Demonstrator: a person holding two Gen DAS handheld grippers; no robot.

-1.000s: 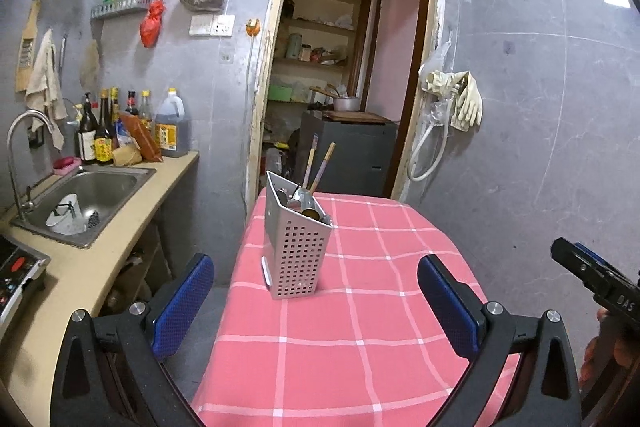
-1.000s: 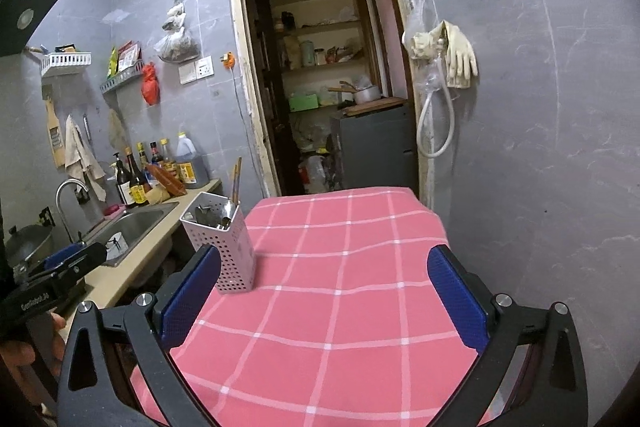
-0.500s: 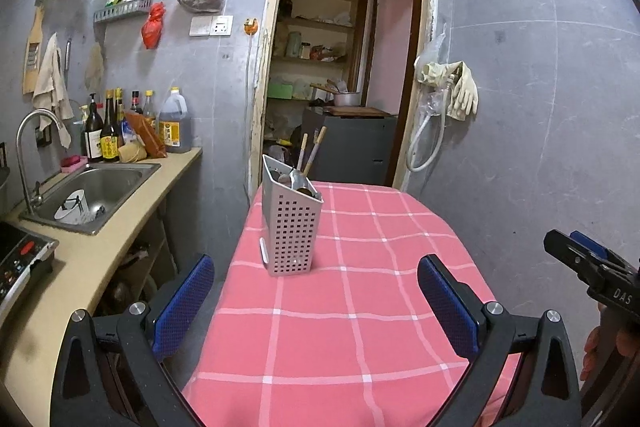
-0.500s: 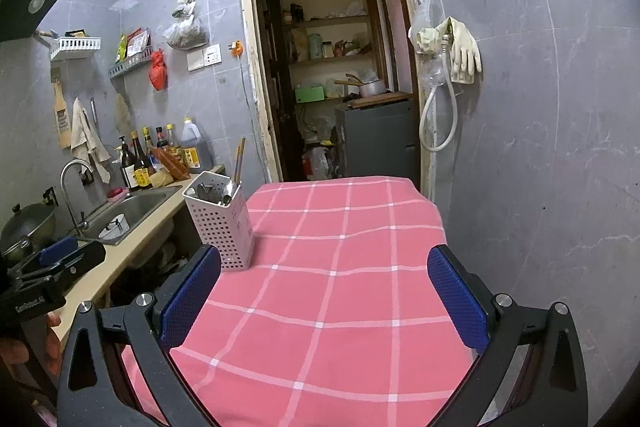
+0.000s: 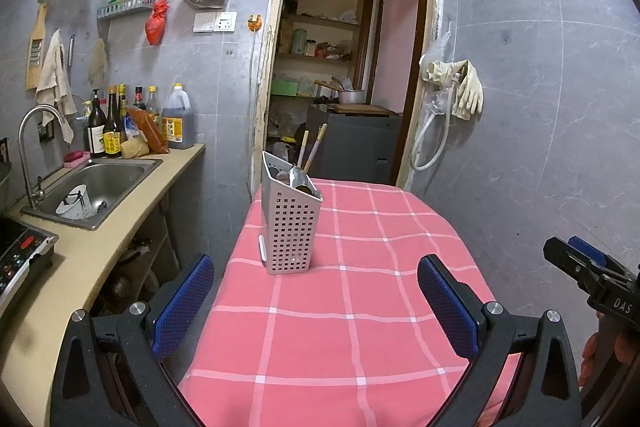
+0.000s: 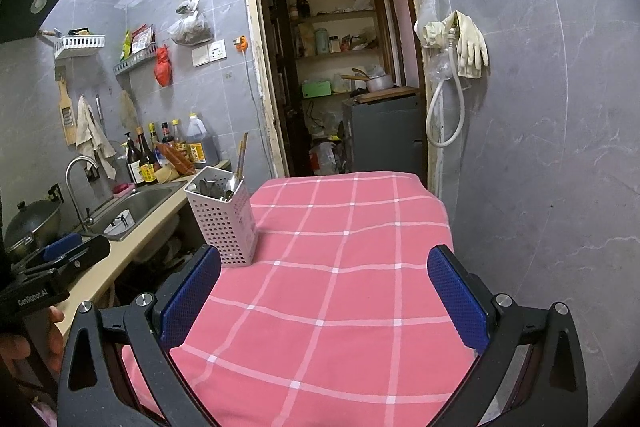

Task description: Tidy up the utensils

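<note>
A: Where are the spoons and sticks?

B: They stand in a white holder with holes (image 5: pixel 291 227). In the left wrist view it sits in the middle of the frame, on the pink checked cloth (image 5: pixel 352 307), near the cloth's left edge. Two wooden chopsticks (image 5: pixel 316 147) poke out of the top, with some metal spoons (image 5: pixel 298 179) beside them.

A: And in the other view?

B: In the right wrist view the holder (image 6: pixel 224 223) is left of the middle, and again on the cloth's left side.

A: What is the left claw (image 5: pixel 316 311) doing?

B: Its two blue pads are spread wide at the bottom of the frame. It grips nothing. The holder is farther off, well apart from the pads.

A: And the right claw (image 6: pixel 324 301)?

B: It is spread wide too, with only the cloth between its pads. The holder is just past its left pad.

A: What is on the left side?

B: A metal sink (image 5: pixel 96 191) in a tan counter (image 5: pixel 120 247), with bottles (image 5: pixel 108 131) behind it. Pale rubber gloves (image 6: pixel 470 41) hang on the wall in the upper right.
</note>
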